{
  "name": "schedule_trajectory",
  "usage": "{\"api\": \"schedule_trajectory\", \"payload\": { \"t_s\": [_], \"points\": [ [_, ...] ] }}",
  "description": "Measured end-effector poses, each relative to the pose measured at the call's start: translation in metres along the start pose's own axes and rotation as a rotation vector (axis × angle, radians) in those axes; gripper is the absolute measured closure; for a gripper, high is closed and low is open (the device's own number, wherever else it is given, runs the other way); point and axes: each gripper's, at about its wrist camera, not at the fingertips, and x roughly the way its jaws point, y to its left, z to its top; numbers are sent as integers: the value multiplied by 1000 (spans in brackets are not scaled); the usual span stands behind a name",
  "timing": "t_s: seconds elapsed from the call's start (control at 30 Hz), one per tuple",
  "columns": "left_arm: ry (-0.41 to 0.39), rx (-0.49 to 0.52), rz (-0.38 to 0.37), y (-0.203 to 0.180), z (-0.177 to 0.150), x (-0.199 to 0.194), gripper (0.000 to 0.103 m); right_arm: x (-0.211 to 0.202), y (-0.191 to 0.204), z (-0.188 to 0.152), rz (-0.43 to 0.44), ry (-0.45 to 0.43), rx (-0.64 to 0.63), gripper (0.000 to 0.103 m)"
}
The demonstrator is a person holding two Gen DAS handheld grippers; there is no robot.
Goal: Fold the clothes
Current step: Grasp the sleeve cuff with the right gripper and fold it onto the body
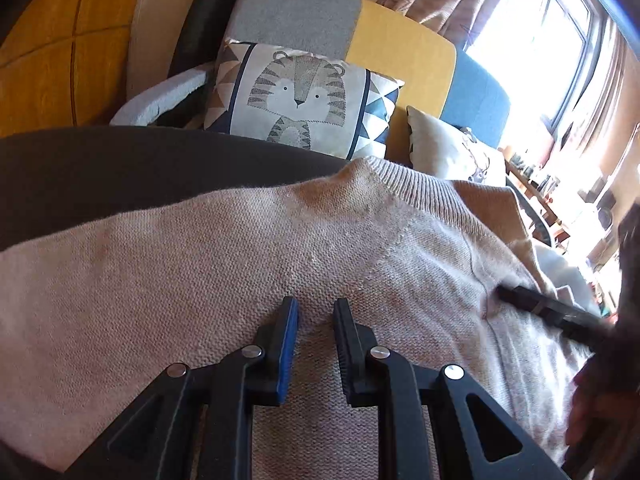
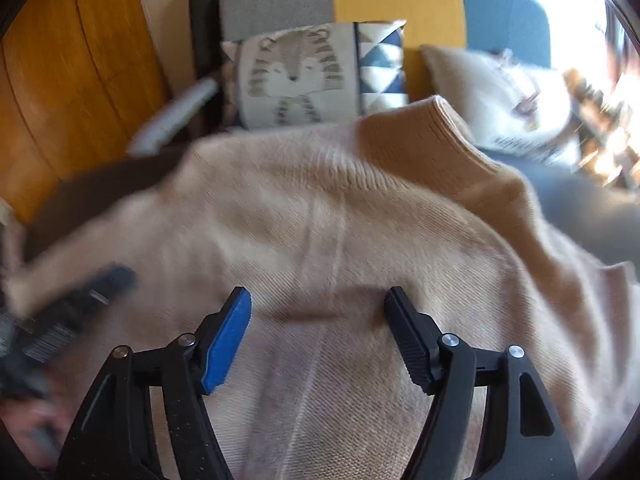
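A beige knit sweater [image 1: 248, 248] lies spread over a dark sofa seat [image 1: 120, 168], its ribbed collar [image 2: 424, 136] pointing toward the tiger cushion [image 1: 298, 98] propped against the sofa back. The left claw [image 1: 316, 308] rests on the knit below the collar, its jaws a narrow gap apart with nothing pinched between them. The right claw [image 2: 318, 300] sits over the sweater to the collar's near side, jaws spread wide and empty; that view is blurred.
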Motion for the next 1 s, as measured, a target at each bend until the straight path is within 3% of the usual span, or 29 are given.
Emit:
{"api": "schedule_trajectory", "payload": {
  "t_s": [0.1, 0.17, 0.3, 0.43, 0.5, 0.63, 0.7, 0.83, 0.9, 1.0],
  "points": [
    [-11, 7, 4, 3, -5, -4, 85, -21, -27, 39, 58, -72, 95, 30],
    [-19, 11, 7, 5, -8, -7, 85, -20, -46, 68, 64, -57, 156, 30],
    [-28, 15, 7, 2, -5, 2, 85, 12, -82, 110, 68, 72, 290, 30],
    [-34, 13, 2, 3, -4, 6, 85, 58, -105, 117, 52, 229, 383, 32],
    [-38, 14, 1, 3, -5, 6, 85, 76, -116, 113, 93, 275, 456, 45],
    [-46, 14, -3, 5, -5, 7, 85, 99, -129, 106, 172, 272, 569, 83],
    [-48, 9, -11, 7, -5, 8, 85, 106, -132, 103, 182, 263, 600, 91],
    [-52, 4, -19, 9, -5, 8, 85, 92, -120, 113, 239, 144, 528, 96],
    [-53, 3, -20, 9, -6, 8, 85, 71, -105, 119, 303, 63, 427, 96],
    [-52, 2, -23, 9, -7, 8, 85, 24, -66, 116, 406, -65, 164, 96]
  ]
}}
